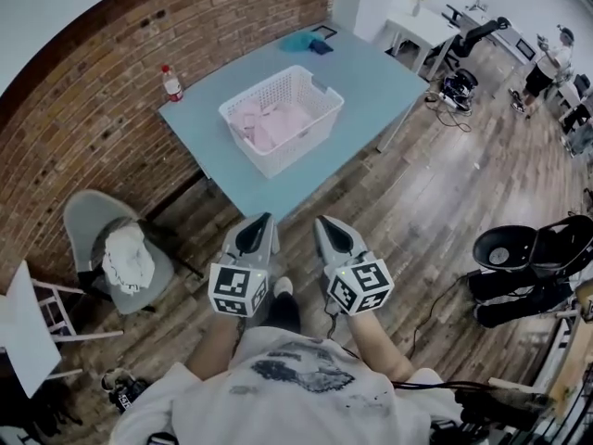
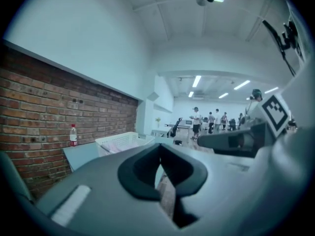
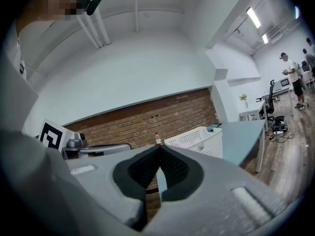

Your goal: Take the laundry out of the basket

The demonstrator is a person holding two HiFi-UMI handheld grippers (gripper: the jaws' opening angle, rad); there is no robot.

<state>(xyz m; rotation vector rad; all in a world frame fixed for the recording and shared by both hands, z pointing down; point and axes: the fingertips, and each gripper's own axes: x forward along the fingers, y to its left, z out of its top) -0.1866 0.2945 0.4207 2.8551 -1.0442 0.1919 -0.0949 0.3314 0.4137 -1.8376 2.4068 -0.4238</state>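
Both tools hang low at my waist, the left tool and the right tool side by side, each with its jaws pressed together on nothing. Straight ahead, well apart across the plank floor, the white lattice plastic basket sits on the smooth pale-blue bench, its long axis slanting away to my right. Neither hand looks nearer. Soft, crumpled pink laundry lies inside.
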